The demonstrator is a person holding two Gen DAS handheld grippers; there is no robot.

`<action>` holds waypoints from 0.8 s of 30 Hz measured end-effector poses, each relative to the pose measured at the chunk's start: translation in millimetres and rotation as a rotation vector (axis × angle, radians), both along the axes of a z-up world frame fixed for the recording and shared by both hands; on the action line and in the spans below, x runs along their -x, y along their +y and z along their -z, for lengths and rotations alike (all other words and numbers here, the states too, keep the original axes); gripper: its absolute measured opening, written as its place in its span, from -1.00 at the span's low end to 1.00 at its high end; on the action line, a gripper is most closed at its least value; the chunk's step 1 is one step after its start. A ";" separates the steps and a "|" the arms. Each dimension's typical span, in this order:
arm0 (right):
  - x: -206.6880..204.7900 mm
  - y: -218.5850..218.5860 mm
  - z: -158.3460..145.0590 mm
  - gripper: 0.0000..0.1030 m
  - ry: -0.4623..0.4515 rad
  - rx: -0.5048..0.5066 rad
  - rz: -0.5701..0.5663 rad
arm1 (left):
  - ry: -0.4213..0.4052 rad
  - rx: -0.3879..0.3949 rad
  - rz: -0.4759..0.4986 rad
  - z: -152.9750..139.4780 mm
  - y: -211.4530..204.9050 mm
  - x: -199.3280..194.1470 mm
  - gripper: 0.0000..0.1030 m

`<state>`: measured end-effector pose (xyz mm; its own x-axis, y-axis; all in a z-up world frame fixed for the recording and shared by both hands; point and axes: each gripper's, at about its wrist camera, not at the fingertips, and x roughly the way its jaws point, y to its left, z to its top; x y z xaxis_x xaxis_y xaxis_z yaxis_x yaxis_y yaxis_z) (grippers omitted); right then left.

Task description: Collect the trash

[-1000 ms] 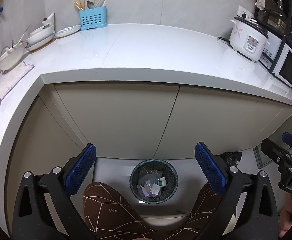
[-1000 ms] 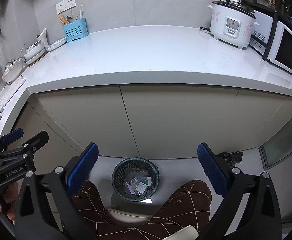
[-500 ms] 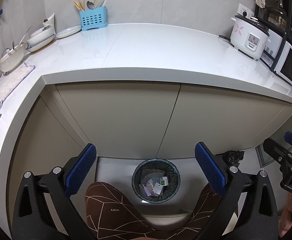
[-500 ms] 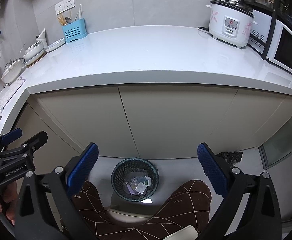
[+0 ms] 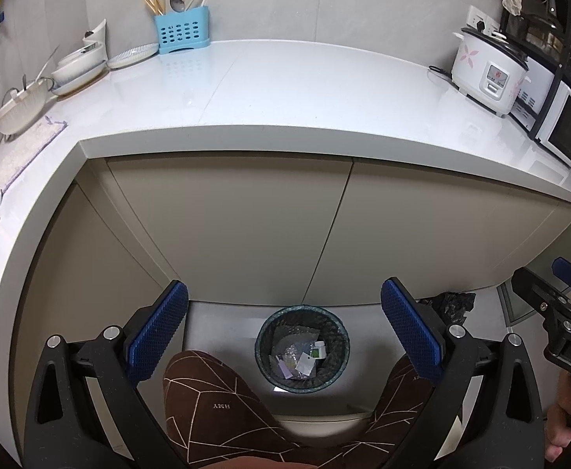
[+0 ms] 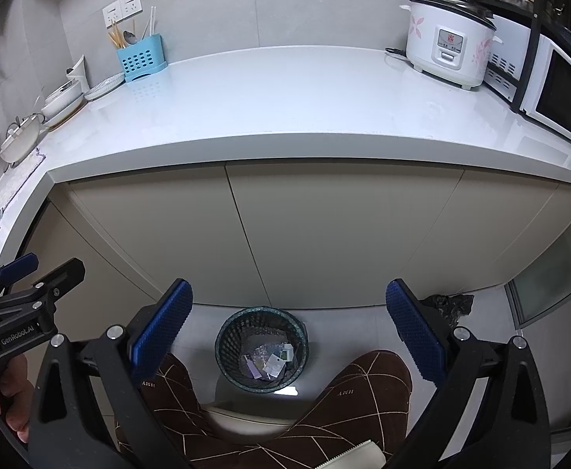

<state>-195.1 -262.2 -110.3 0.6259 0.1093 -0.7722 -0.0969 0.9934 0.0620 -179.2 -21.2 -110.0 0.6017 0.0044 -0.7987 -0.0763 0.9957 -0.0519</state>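
Hovering above the mesh bin, the left gripper and right gripper both show fingers spread wide and empty. Trash lies inside the bin; the countertop looks clear, so scan the floor before reaching.

Legible markings: "GenRobot.AI" on the left claw body at lower left of the right wrist view; partial "DAS" on the right claw body at right edge of the left wrist view.

open floor around mesh bin, knees flanking it, cabinet doors close behind
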 end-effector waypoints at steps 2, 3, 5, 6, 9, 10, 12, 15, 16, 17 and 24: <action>-1.3 1.4 -0.2 0.85 0.000 0.003 -0.001 | 0.001 0.001 0.001 0.1 0.6 -0.1 0.88; -1.9 2.4 -0.2 0.85 0.000 0.004 -0.001 | 0.001 -0.002 0.001 0.0 0.4 -0.1 0.88; -2.1 2.8 -0.2 0.85 0.000 0.003 0.000 | 0.000 -0.004 0.003 0.3 1.5 -0.5 0.88; -2.6 2.8 0.0 0.85 -0.001 0.003 -0.001 | 0.000 -0.004 0.003 0.6 1.6 -0.3 0.88; -3.6 2.9 0.1 0.85 -0.001 0.002 0.000 | 0.000 -0.006 0.005 0.8 2.5 -0.4 0.88; -3.5 3.5 -0.1 0.85 -0.001 0.002 0.000 | 0.001 -0.005 0.004 1.2 2.7 -0.5 0.88; -3.5 3.6 -0.2 0.85 -0.002 0.002 -0.001 | 0.001 -0.004 0.004 1.6 3.3 -0.5 0.88; -5.0 5.0 -0.8 0.85 -0.004 0.002 -0.001 | 0.003 -0.008 0.003 2.5 3.7 -0.5 0.88; -4.9 5.1 -0.8 0.85 -0.004 0.002 -0.001 | 0.002 -0.007 0.004 2.5 3.8 -0.4 0.88; -5.3 5.5 -1.1 0.85 -0.005 0.002 -0.002 | 0.002 -0.006 0.004 2.7 4.1 -0.5 0.88; -6.2 7.2 -1.8 0.85 -0.007 0.001 0.001 | -0.003 -0.001 -0.001 3.9 7.0 0.6 0.88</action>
<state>-188.8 -255.0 -108.6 0.6312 0.1080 -0.7681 -0.0966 0.9935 0.0603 -179.8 -14.2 -113.9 0.6041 0.0062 -0.7969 -0.0772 0.9957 -0.0509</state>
